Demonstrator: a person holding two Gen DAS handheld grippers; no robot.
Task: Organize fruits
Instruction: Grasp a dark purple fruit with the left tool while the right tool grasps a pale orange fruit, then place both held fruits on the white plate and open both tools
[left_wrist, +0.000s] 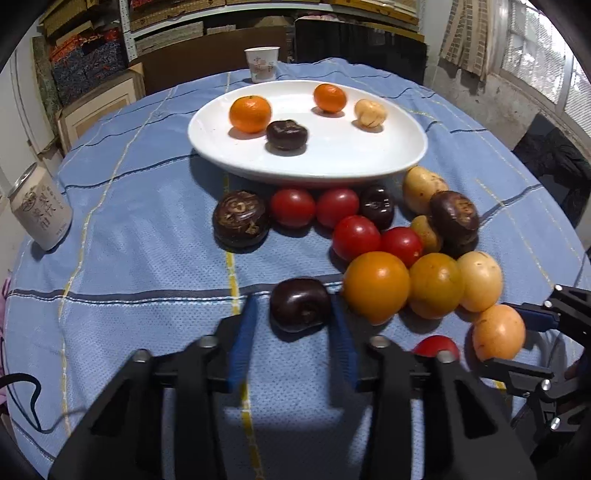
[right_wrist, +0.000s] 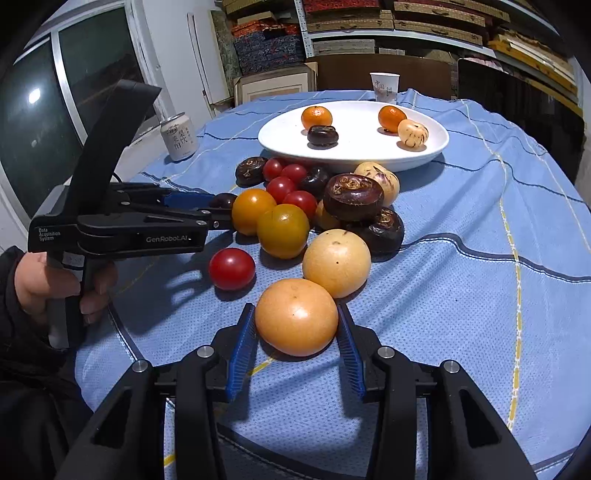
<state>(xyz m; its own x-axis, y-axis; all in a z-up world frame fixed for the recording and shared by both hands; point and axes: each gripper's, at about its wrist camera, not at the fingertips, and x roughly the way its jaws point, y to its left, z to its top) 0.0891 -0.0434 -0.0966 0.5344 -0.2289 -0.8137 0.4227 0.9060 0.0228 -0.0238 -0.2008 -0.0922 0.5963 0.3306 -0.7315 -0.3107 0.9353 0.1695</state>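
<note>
On the white plate (left_wrist: 229, 155) lie two mandarins (left_wrist: 250, 113), one dark and one pale fruit; on the blue cloth (left_wrist: 147, 258) before it I count five red tomatoes (left_wrist: 291, 206) and two orange-yellow tomatoes (left_wrist: 376, 286). The left gripper (left_wrist: 295, 314) is nearly closed on a dark water chestnut (left_wrist: 300, 308) on the cloth, its flat width spanning the pads and its whorled end towards the camera. The right gripper (right_wrist: 296, 325) is partly closed on a round pale orange fruit (right_wrist: 296, 317) with no clear long axis, nearest in the pile.
</note>
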